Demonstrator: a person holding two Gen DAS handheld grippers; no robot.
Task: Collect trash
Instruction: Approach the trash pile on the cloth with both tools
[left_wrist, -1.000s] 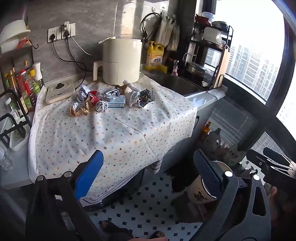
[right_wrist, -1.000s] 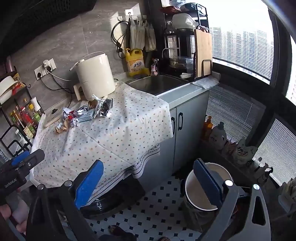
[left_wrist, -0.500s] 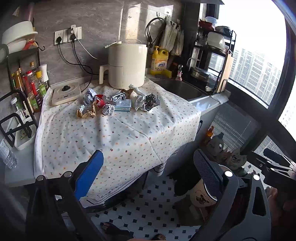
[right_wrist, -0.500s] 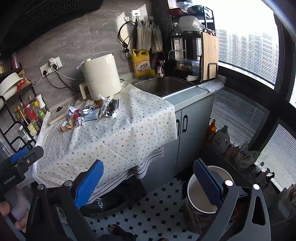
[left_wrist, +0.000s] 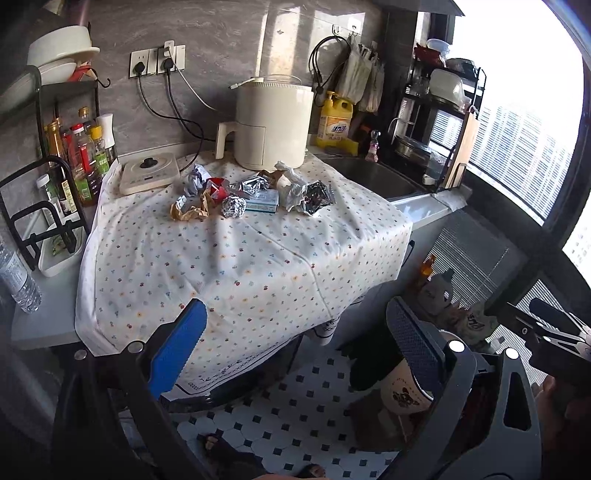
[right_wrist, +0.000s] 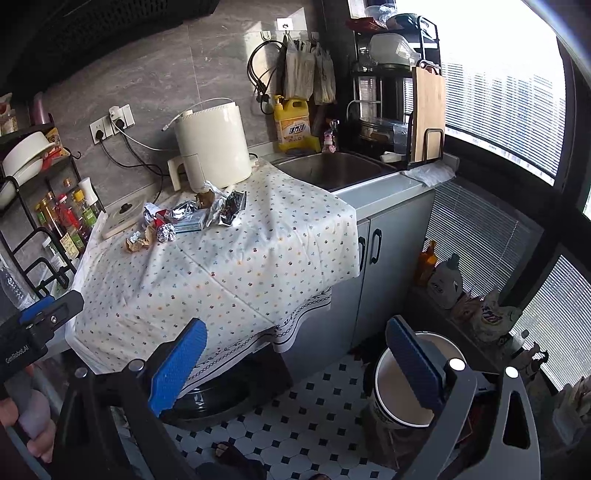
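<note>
Bin (right_wrist: 404, 384) on floor looks empty; trash (left_wrist: 251, 194) heaped on tablecloth (left_wrist: 240, 266).

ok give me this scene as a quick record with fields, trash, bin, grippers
trash: crumpled pile on the cloth, in front of the kettle
foil ball: at the pile's near edge
bin: white bucket on the floor, open top
left gripper: jaws open, holding nothing, short of the pile
right gripper: jaws open, holding nothing
</note>
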